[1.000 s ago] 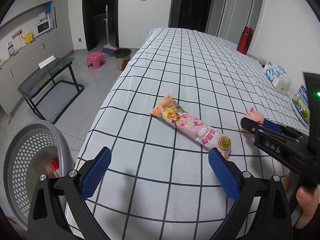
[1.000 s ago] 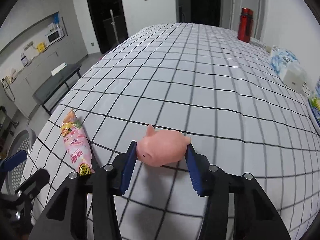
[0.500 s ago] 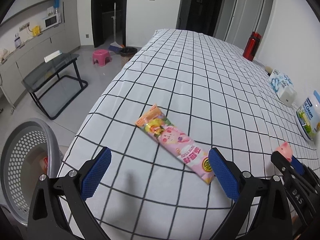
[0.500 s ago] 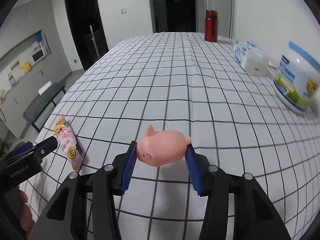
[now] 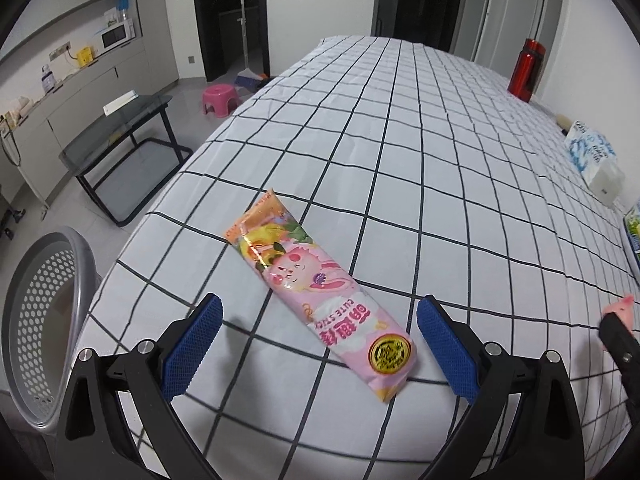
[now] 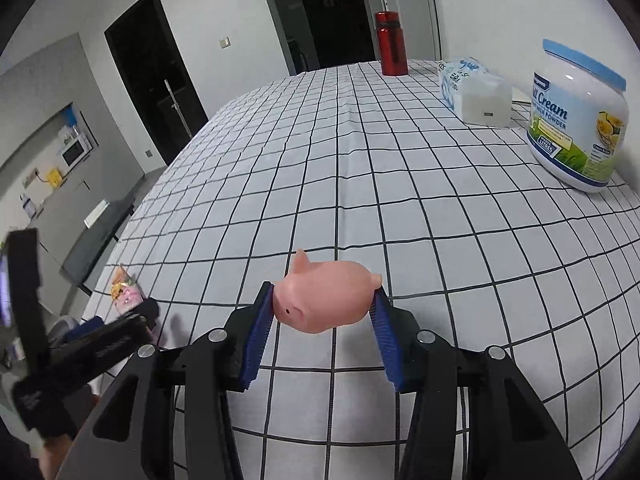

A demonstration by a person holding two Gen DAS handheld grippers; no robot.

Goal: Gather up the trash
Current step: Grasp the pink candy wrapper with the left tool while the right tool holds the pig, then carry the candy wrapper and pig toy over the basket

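A long pink snack wrapper (image 5: 316, 292) lies flat on the checked white tablecloth (image 5: 400, 160), near the table's front left corner. My left gripper (image 5: 319, 346) hovers over it, open, with the wrapper's near end between its blue pads and untouched. My right gripper (image 6: 323, 334) is shut on a pink toy pig (image 6: 326, 300), held above the cloth. In the right wrist view the wrapper (image 6: 126, 290) shows at far left behind the left gripper's black body. The pig's tip (image 5: 619, 307) peeks in at the left wrist view's right edge.
A grey perforated basket (image 5: 44, 312) stands on the floor off the table's left edge. On the right side of the table sit a milk powder tub (image 6: 576, 120), a tissue pack (image 6: 472, 88) and a red bottle (image 6: 390, 50). A glass side table (image 5: 120, 148) stands on the floor.
My left gripper has moved in over the wrapper, which now lies between its pads. The right gripper has carried the pig to the right, toward the tub, and rolled.
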